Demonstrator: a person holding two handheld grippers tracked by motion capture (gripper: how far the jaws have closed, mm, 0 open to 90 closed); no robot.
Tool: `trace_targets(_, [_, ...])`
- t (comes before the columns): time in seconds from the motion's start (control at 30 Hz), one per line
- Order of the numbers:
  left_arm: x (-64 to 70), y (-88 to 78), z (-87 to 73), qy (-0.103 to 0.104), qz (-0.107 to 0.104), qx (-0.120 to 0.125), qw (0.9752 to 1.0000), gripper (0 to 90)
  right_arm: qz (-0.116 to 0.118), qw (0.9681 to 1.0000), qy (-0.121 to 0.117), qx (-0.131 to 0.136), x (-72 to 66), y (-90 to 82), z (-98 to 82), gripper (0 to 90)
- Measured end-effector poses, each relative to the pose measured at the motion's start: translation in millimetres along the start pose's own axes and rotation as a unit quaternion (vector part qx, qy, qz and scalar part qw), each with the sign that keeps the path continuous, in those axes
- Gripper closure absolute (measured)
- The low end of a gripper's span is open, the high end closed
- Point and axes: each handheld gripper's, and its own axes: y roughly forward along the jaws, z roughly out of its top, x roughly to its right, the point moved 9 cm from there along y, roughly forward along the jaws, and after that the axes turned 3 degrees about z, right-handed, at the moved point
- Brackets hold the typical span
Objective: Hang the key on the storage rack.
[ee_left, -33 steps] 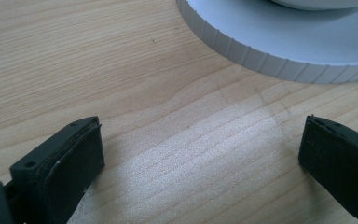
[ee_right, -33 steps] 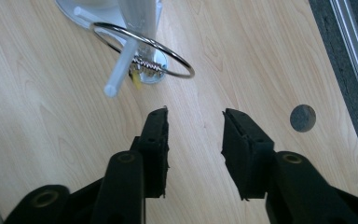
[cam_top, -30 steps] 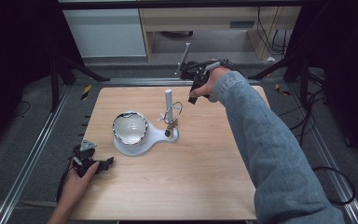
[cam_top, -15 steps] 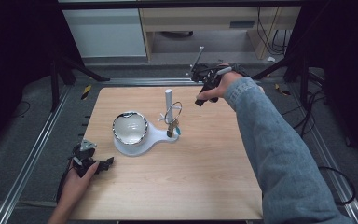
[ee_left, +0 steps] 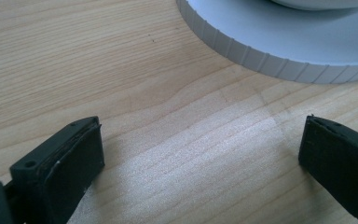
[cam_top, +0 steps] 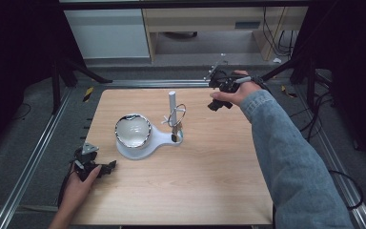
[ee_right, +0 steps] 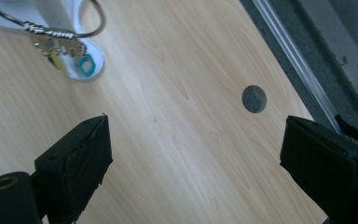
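The pale wooden bench (cam_top: 209,167) stands on grey floor (cam_top: 28,138) between metal rails; a white stand (cam_top: 145,143) sits mid-bench. The left claw (ee_left: 200,154) rests spread near it; the right claw (ee_right: 193,158) hovers spread over the far edge.

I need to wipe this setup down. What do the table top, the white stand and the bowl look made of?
Table: pale matte wood or wood laminate, with visible grain. Stand: probably matte white plastic, with a ribbed edge. Bowl: shiny and reflective, likely metal.
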Motion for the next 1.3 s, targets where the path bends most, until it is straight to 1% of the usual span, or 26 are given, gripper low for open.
trace_targets(0.17, [0.0,0.0,0.0,0.000,0.000,0.000,1.0000,0.0,-0.022,0.9995,0.019,0.014,8.5,1.2,-15.1,11.4])
trace_targets(0.37, [0.0,0.0,0.0,0.000,0.000,0.000,1.0000,0.0,-0.031,0.9985,0.035,0.030,12.2,5.1,-35.3,11.8])
trace_targets(0.53, [0.2,0.0,0.0,-0.001,0.000,0.000,1.0000,0.0,-0.034,0.9975,0.044,0.043,11.6,11.1,-51.3,11.8])
trace_targets(0.67, [0.1,0.0,0.0,0.000,0.000,0.000,1.0000,0.0,-0.035,0.9973,0.048,0.044,9.2,19.4,-65.4,11.1])
trace_targets(0.77, [0.0,-0.1,-0.1,0.000,0.000,0.000,1.0000,0.0,-0.031,0.9979,0.049,0.030,6.6,27.6,-77.1,9.9])
trace_targets(0.8, [0.0,-0.1,-0.1,0.000,0.000,0.000,1.0000,0.0,-0.032,0.9978,0.049,0.030,6.0,30.0,-80.9,9.9])
trace_targets(0.87, [0.0,-0.1,-0.1,0.000,0.000,0.000,1.0000,0.0,-0.030,0.9976,0.055,0.031,4.8,33.7,-85.5,9.8])
trace_targets(0.9, [0.0,-0.1,-0.1,0.000,0.001,0.000,1.0000,0.0,-0.032,0.9974,0.056,0.032,4.7,35.7,-87.9,9.8])
trace_targets(0.97, [0.2,-0.1,-0.2,-0.001,0.000,0.000,1.0000,0.0,-0.034,0.9962,0.067,0.045,3.4,40.5,-91.9,9.9])
trace_targets(1.0, [0.1,-0.1,-0.1,-0.001,0.001,0.000,1.0000,0.0,-0.033,0.9959,0.070,0.048,2.5,42.2,-93.3,9.8])
trace_targets(1.07, [0.0,-0.1,-0.1,0.000,0.001,0.000,1.0000,0.0,-0.038,0.9956,0.072,0.047,0.5,48.9,-99.6,9.7])
trace_targets(1.2, [-0.1,-0.3,-0.4,0.000,0.001,-0.001,1.0000,0.0,-0.037,0.9951,0.076,0.051,-3.7,57.7,-108.1,9.8])
trace_targets(1.27, [-0.1,-0.3,-0.3,0.000,0.001,-0.001,1.0000,0.0,-0.033,0.9950,0.080,0.050,-6.7,62.3,-112.9,9.8])
trace_targets(1.3, [0.0,-0.3,-0.3,0.000,0.001,-0.001,1.0000,0.0,-0.035,0.9948,0.082,0.050,-7.6,64.3,-115.5,9.8])
